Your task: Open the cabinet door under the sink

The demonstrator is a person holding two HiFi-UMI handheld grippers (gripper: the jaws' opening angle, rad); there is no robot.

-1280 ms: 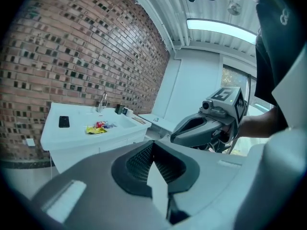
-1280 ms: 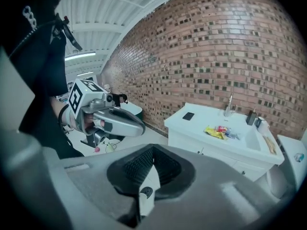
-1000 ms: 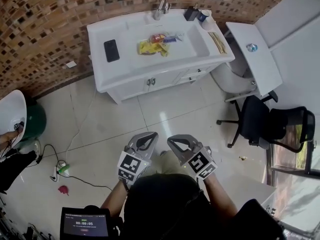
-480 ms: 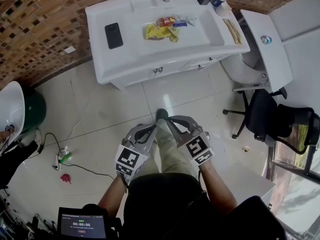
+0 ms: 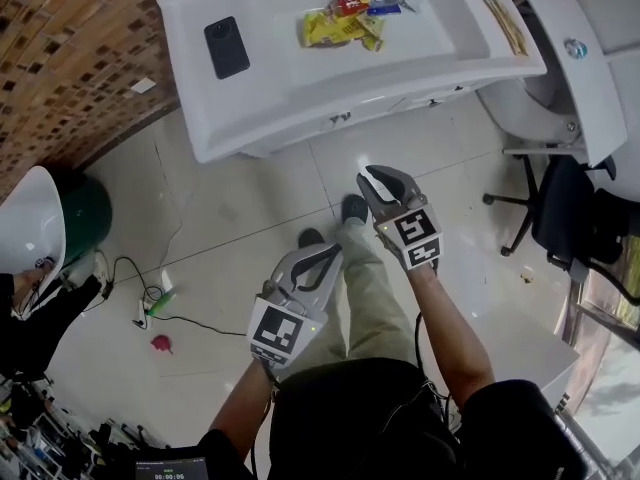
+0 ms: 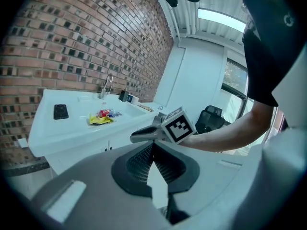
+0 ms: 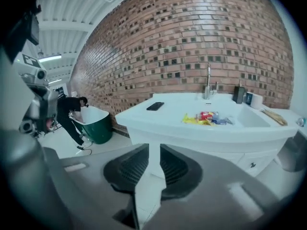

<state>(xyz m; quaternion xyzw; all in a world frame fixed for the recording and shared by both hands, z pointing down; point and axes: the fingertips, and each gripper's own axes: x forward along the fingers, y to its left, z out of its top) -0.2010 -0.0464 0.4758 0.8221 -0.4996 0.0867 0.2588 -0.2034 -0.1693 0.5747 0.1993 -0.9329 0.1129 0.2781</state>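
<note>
Both grippers have come lower and nearer the counter (image 5: 250,108) over the last second, right one leading. Door (image 5: 300,136) sits under the counter's front edge: stiff hinged panel, probably light; best pulled by its small knob (image 5: 338,118). Right hand-held gripper (image 5: 368,178) is opening, partly spread, nothing between. Left hand-held gripper (image 5: 333,252) is pressed together, empty.

Illumination is bright, diffuse and even in all views. In the head view a glare spot marks the glossy floor (image 5: 366,164) just off centre at 1 o'clock, and daylight enters at the window (image 5: 610,388) at 4 o'clock. The white sink top (image 5: 300,78) approaches overexposure. Shadows are faint. In the left gripper view a ceiling light panel (image 6: 223,19) glows at 1 o'clock. Both gripper views show dark circular vignetting, barrel distortion at the rims and soft focus at 6 o'clock.
</note>
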